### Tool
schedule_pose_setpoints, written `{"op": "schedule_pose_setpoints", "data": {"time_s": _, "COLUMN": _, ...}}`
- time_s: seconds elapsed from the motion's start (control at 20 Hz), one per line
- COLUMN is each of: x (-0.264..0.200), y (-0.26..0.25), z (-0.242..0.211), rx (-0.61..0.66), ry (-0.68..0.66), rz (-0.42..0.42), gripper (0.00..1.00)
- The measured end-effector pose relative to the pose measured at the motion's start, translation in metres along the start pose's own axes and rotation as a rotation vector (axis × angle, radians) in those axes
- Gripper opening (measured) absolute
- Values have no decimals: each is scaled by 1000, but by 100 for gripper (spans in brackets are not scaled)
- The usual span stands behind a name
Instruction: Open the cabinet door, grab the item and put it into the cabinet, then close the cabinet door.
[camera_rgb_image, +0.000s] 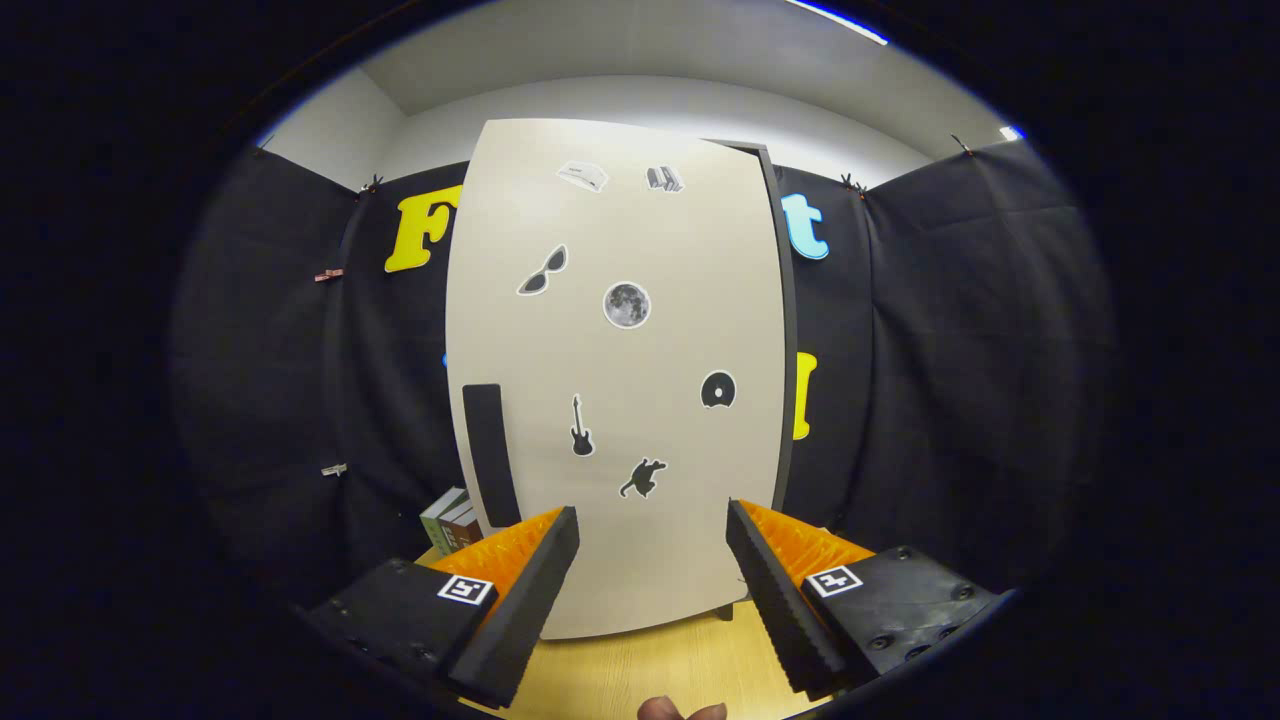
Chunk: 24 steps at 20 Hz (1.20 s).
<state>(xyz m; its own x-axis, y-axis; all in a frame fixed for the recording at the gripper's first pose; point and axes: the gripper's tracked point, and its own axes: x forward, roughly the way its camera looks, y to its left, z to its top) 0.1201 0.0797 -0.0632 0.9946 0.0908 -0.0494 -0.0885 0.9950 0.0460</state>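
A tall beige cabinet (620, 380) stands upright on the wooden table, just beyond my fingers, its door shut and dotted with small stickers. A dark vertical handle (490, 455) sits on the door's lower left side, ahead of my left finger. My gripper (652, 530) is open, wide apart, with nothing between the fingers. A small stack of books (452, 520) lies on the table left of the cabinet, partly hidden behind my left finger.
The wooden table (640, 665) runs under the fingers up to the cabinet's base. Black cloth walls close in behind and on both sides. A fingertip of the person's hand (680, 710) shows below the fingers.
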Motion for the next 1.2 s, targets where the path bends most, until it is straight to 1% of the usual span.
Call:
{"op": "schedule_pose_setpoints", "data": {"time_s": 0.15, "x": 4, "y": 3, "z": 0, "rx": -20, "ry": -6, "rz": -1, "gripper": 97}}
{"op": "schedule_pose_setpoints", "data": {"time_s": 0.5, "x": 7, "y": 6, "z": 5, "rx": 5, "ry": -19, "rz": -5, "gripper": 98}}
{"op": "schedule_pose_setpoints", "data": {"time_s": 1.2, "x": 8, "y": 8, "z": -1, "rx": -20, "ry": -11, "rz": -12, "gripper": 97}}
